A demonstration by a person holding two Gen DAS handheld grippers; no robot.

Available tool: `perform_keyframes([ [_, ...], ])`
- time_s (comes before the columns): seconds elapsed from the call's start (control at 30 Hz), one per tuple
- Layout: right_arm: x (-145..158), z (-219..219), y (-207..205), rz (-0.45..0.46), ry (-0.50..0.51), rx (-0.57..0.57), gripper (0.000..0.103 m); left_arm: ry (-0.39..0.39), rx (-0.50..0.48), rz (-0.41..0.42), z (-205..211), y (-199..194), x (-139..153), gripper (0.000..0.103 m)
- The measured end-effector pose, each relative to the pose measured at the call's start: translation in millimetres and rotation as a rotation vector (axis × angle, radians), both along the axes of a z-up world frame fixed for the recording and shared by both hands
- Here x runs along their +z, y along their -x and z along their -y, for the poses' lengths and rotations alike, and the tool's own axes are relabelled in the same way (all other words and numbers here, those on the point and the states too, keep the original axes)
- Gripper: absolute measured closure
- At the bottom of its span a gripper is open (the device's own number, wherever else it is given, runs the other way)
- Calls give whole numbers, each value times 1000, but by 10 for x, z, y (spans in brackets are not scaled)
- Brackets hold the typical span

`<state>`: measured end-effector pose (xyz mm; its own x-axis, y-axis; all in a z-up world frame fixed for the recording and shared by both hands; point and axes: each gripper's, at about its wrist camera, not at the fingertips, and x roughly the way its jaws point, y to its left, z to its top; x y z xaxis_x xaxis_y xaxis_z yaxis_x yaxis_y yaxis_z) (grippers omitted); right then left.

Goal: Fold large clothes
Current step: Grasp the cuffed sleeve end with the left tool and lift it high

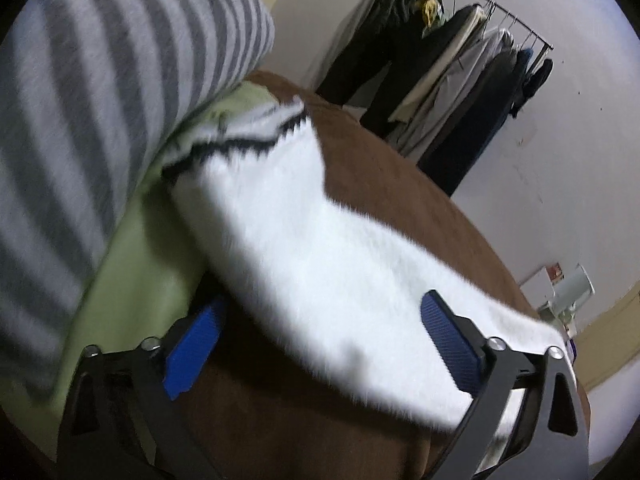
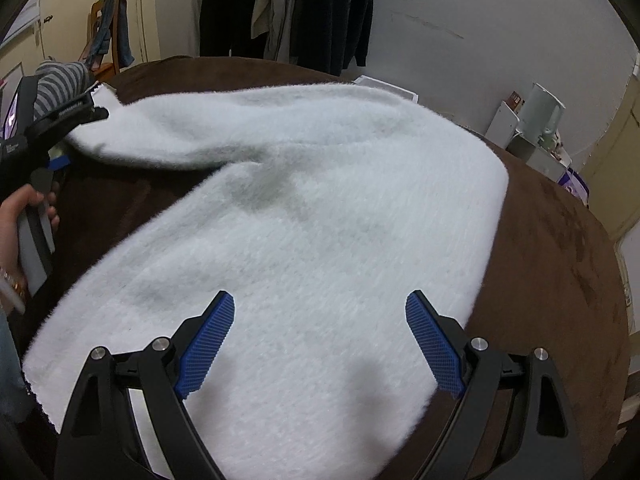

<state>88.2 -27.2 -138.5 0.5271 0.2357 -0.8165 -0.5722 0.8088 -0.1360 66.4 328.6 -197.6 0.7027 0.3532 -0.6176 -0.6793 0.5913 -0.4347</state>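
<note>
A fluffy white sweater point(image 2: 320, 208) lies spread on a brown blanket point(image 2: 552, 248). One sleeve runs out to the left, where my left gripper point(image 2: 76, 120) sits at its cuff. In the left wrist view that sleeve point(image 1: 320, 256) passes between the blue pads, and my left gripper point(image 1: 320, 340) stands open around it. My right gripper point(image 2: 320, 340) is open and empty, hovering just above the sweater's near body. The sleeve end has a black zigzag trim point(image 1: 240, 144).
A grey-striped garment point(image 1: 100, 92) and a light green one point(image 1: 132, 264) lie beside the sleeve at left. A rack of hanging clothes point(image 1: 460, 80) stands behind the bed. A small table with a white kettle point(image 2: 542, 116) is at the right. A chair point(image 2: 108, 36) stands at back left.
</note>
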Motion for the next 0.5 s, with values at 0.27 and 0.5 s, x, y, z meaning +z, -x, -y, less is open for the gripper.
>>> perform_keyframes([
  [0.27, -35, -47, -188, -21, -12, -2, 13, 4, -61, 86, -245, -11, 78, 74],
  [0.5, -78, -233, -305, -27, -50, 17, 12, -5, -127, 112, -250, -113, 306, 75],
])
